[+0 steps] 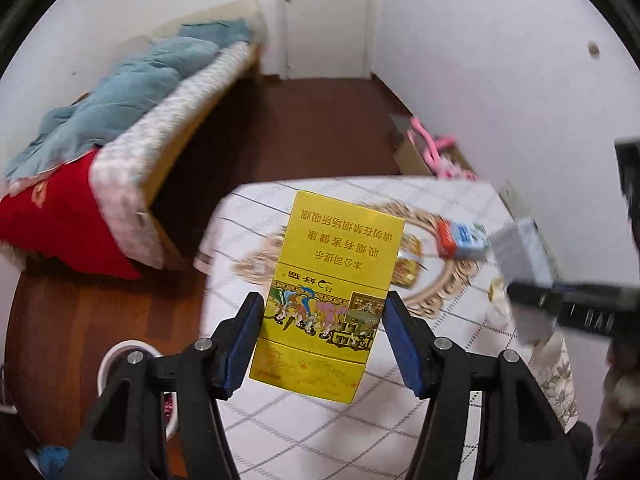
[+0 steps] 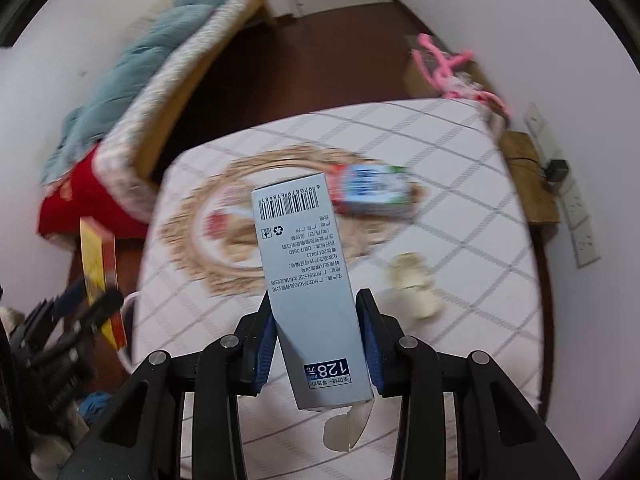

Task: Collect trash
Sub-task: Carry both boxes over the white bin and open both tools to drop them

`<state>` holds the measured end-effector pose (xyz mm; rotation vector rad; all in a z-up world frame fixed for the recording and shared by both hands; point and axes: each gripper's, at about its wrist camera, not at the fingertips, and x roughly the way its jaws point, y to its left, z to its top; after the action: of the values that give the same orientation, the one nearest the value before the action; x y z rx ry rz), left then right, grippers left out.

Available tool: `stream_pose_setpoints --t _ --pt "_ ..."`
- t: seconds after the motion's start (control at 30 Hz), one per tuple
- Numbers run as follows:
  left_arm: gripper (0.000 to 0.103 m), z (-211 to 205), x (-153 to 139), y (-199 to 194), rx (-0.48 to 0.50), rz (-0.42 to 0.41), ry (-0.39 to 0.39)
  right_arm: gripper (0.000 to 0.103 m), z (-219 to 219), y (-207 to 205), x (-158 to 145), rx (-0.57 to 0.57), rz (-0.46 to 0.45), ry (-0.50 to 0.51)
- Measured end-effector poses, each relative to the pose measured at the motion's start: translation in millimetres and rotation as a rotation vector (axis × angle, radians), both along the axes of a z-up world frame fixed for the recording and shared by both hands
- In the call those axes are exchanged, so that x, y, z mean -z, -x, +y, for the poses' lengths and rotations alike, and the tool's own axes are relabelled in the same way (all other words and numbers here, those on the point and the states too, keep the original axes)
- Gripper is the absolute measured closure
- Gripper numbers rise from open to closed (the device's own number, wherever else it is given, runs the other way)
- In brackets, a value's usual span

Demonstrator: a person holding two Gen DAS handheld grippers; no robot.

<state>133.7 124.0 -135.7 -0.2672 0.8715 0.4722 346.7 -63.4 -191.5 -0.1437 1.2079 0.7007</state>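
Note:
My left gripper [image 1: 324,312] is shut on a yellow cigarette carton [image 1: 336,280] and holds it above the near left part of the checked table [image 1: 320,420]. My right gripper [image 2: 316,312] is shut on a grey box [image 2: 308,280] with a barcode, held above the table [image 2: 460,320]. A red, white and blue carton [image 1: 464,238] lies on the table, also seen in the right wrist view [image 2: 372,190]. A crumpled pale wrapper [image 2: 412,284] lies right of centre. The left gripper with its yellow carton [image 2: 98,276] shows at the left of the right wrist view.
A white bin [image 1: 120,360] stands on the brown floor left of the table. A bed with a blue quilt [image 1: 132,92] and red cover [image 1: 60,220] is at the left. A cardboard box with pink hangers [image 2: 448,64] sits behind the table. A power strip [image 2: 576,208] hangs on the right wall.

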Motion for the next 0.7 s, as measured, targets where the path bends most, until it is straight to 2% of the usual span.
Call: stream_pose_setpoints --t 0.2,0.4,0.57,0.7 --pt "0.046 64 -19 73 -0.115 -0.029 -0.034 0.063 76 75 -23 -0.148 0.005 -0.071" --pt "0.046 125 -5 154 -0.261 0.008 -0.015 0.063 176 157 -22 -0.329 0.033 -0.101" --pt "0.046 182 32 215 -0.377 0.071 0.066 0.063 255 224 10 -0.452 0.088 -0.068" --pt "0.046 225 84 249 -0.442 0.138 0.203 0.063 316 268 56 -0.523 0.139 0.016"
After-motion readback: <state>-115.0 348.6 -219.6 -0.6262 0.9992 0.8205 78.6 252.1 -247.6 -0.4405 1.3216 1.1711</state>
